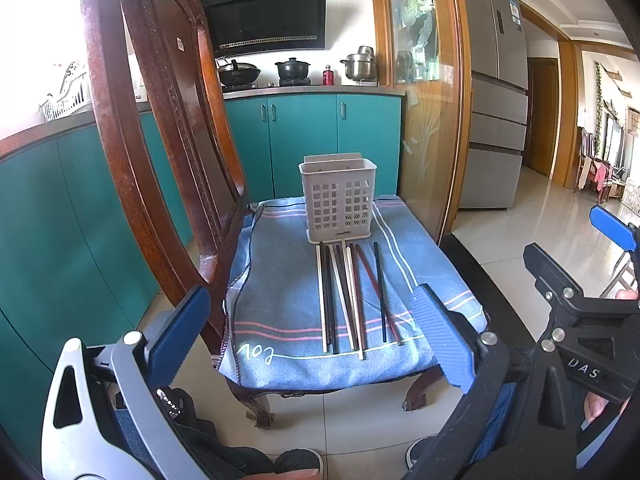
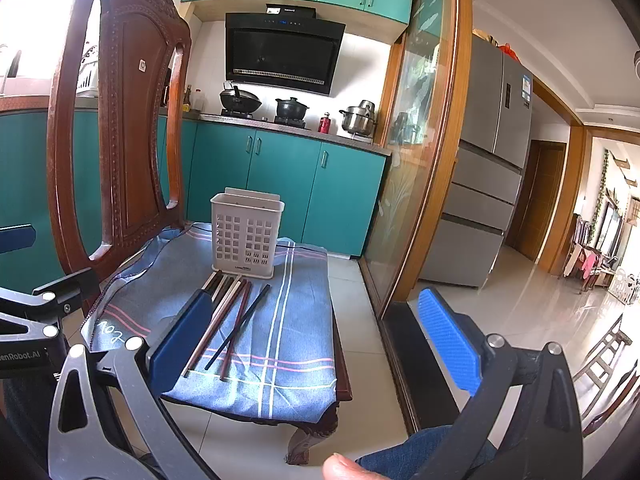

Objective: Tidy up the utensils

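At the far left of the left wrist view a carved wooden chair back [image 1: 160,128] is rising along the frame's left side, its top cut off by the upper edge. Moving toward the middle, a blue striped cloth [image 1: 280,300] is covering the chair seat, and the chopsticks [image 1: 348,296] are lying on it in a loose row, some pale, some dark, some reddish, with their long axes running from the bottom of the frame up toward the centre. Their far ends are pointing at the white slotted utensil holder [image 1: 338,202], which is standing upright at the back of the cloth; whether those ends are touching its base is hard to make out. The left gripper [image 1: 316,336] is hanging low in front of the seat, its blue fingers [image 1: 180,328] spread wide, grasping nothing and touching nothing. At the right edge the right gripper [image 1: 614,228] is showing only in part, its body cut off by the frame. In the right wrist view the chopsticks [image 2: 236,320] are slanting from lower left to upper right toward the holder [image 2: 246,236], their left ones hidden behind the near blue finger [image 2: 182,336]. The right gripper [image 2: 316,344] is likewise standing wide apart and empty, above the cloth's near right part.
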Tool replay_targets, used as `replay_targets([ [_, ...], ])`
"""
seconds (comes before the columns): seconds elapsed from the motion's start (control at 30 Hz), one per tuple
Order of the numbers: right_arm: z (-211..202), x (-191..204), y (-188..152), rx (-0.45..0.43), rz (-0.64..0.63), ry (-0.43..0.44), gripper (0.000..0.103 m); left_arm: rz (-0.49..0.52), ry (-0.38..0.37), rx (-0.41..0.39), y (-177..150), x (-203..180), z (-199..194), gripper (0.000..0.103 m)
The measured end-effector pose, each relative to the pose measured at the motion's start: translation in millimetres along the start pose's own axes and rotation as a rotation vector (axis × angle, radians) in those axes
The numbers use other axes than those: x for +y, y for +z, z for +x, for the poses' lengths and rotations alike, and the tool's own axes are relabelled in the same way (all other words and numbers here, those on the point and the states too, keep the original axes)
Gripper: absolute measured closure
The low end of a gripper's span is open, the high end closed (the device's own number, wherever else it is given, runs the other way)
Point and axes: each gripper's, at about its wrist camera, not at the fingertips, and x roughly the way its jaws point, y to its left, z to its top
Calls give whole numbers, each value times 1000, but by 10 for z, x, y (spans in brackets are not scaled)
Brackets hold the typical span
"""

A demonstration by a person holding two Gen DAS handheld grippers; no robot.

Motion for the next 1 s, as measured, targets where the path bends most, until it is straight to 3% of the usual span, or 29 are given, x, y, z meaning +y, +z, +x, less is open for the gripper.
replay_targets([
  [1.0,140,0,-122,36,-7,-5,3,-10,-13,56,-51,15,181,3],
])
